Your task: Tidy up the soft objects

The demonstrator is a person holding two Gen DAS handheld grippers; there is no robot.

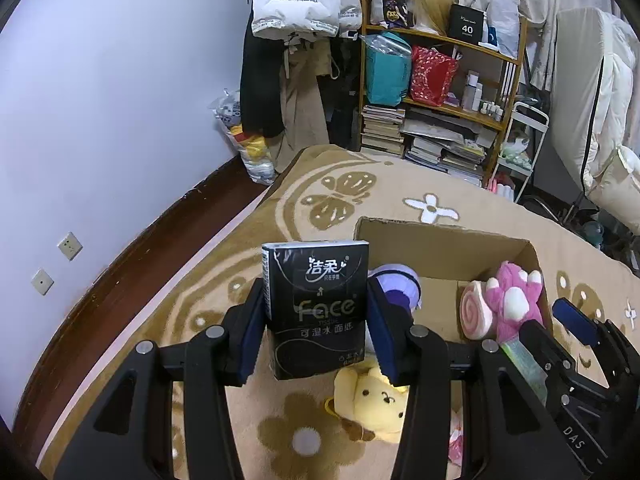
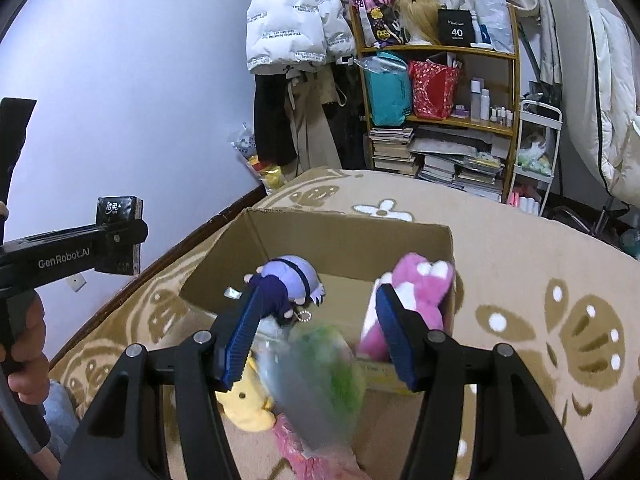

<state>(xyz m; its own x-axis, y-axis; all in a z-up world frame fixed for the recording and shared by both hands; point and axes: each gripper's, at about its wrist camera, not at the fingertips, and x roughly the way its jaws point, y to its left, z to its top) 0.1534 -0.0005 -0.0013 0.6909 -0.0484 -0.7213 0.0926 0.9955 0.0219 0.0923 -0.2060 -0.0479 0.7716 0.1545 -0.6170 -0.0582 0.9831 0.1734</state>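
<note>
My left gripper [image 1: 316, 312] is shut on an upright black tissue pack [image 1: 316, 280], held above the patterned blanket; the right wrist view shows this gripper [image 2: 120, 240] and its pack [image 2: 118, 210] at far left. My right gripper [image 2: 318, 332] holds a blurred green plastic packet [image 2: 320, 376] that hangs between its fingers, just in front of an open cardboard box [image 2: 340, 236]. The box holds a purple plush doll [image 2: 292, 280] and a pink paw plush [image 2: 416, 292], with a pink swirl roll [image 1: 476, 312] beside them. A yellow bear plush [image 1: 372, 400] lies before the box.
A pink packet [image 2: 296, 440] lies on the beige blanket [image 2: 540, 280] near the yellow bear. A hand [image 2: 24, 344] grips the left tool. Behind stand a wooden shelf [image 2: 436, 120] of bags and books, hanging coats [image 2: 296, 20] and a white cart [image 2: 536, 152].
</note>
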